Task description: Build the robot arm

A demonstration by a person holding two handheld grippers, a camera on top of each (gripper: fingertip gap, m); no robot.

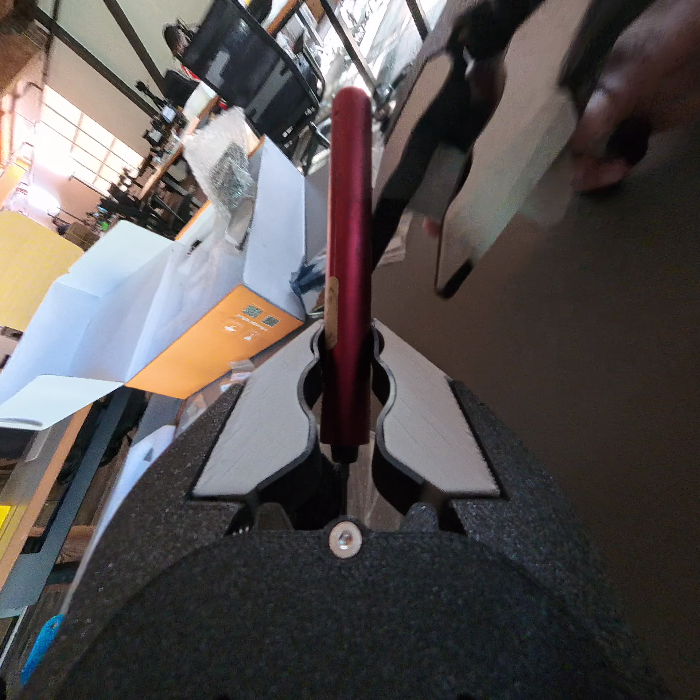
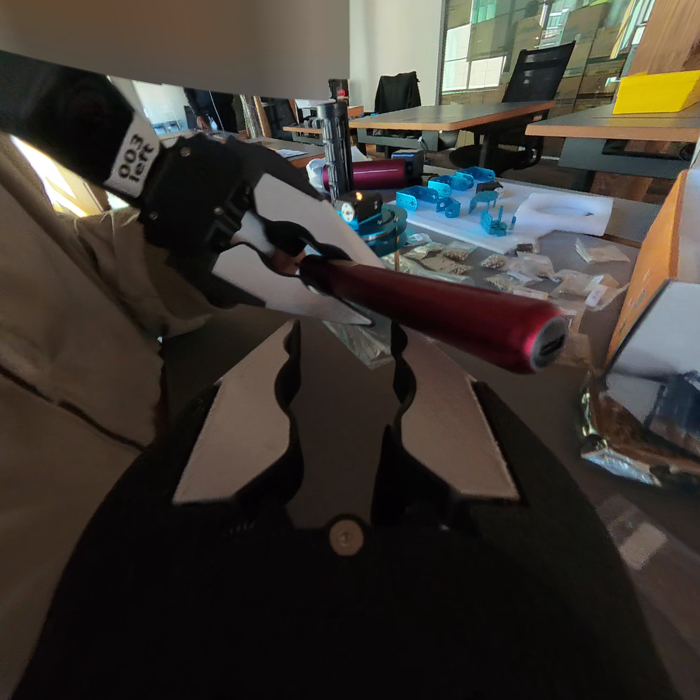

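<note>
My left gripper point(image 1: 346, 333) is shut on a dark red metal cylinder tool point(image 1: 348, 235) with a thin black shaft at its near end; the cylinder points forward, held in the air. In the right wrist view the left gripper point(image 2: 333, 288) holds that red cylinder point(image 2: 447, 307) out to the right, its flat grey end with a slot facing me. My right gripper point(image 2: 346, 341) is open and empty, just below the cylinder. It shows blurred at the upper right of the left wrist view point(image 1: 435, 261), with a hand point(image 1: 625, 113) behind it.
On the grey table point(image 2: 625, 223) lie several blue metal brackets point(image 2: 447, 193), a white foam sheet point(image 2: 560, 208), small bags of screws point(image 2: 507, 272), a second red cylinder point(image 2: 375, 172), a round blue base point(image 2: 382, 231). An orange and white box point(image 1: 212, 341) stands open beside them; it also shows at the right edge point(image 2: 655, 265). The tips of both grippers are at nearly the same place.
</note>
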